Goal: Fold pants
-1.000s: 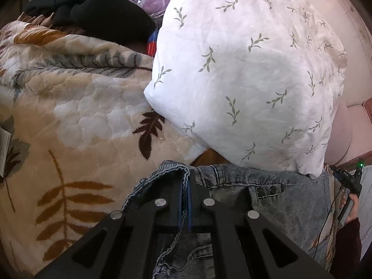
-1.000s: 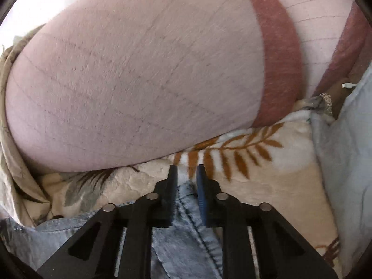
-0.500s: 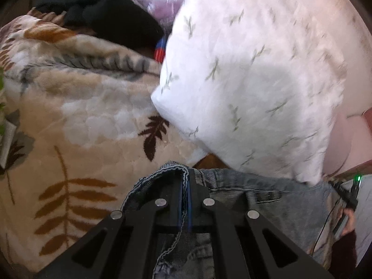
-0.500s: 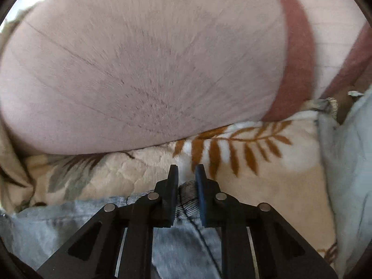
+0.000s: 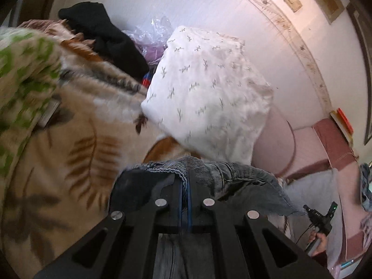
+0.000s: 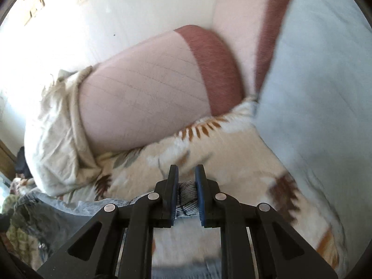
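Jeans (image 5: 244, 181): grey-blue denim, waistband end uppermost; one corner of the waistband pinched in the left gripper (image 5: 184, 181), the other in the right gripper (image 6: 186, 181); the cloth hangs raised between the two, above the blanket, with the rest dropping out of view below both cameras.

Left gripper: black, two fingers, jaws pressed nearly together with only the frayed denim hem between the blue pads; holding the jeans.

Right gripper: black, blue pads; jaws narrow and clamped on a bunched fold of waistband, its ribbed weave showing in the gap; holding the jeans. Seen far right in the left wrist view, the right hand (image 5: 319, 239) grasps this tool's handle; a dark red sleeve shows at the wrist.

Blanket (image 5: 69, 162): plush, cream, printed with brown and grey fern leaves; covers the bed beneath the jeans; blurred in both views.

Pillow, white (image 5: 209, 97): small grey sprig print; lies on the blanket just beyond the jeans, centre of the left wrist view.

Bolster, pink (image 6: 144, 100): quilted lines, dark rose end band; lies on the blanket beyond the right gripper, against the wall.

Black garment (image 5: 104, 34): heaped at the far left of the bed; crumpled clear plastic (image 5: 151, 32) just right of it.

Pale blue sheet (image 6: 320, 69): right side of the right wrist view, beside the blanket.
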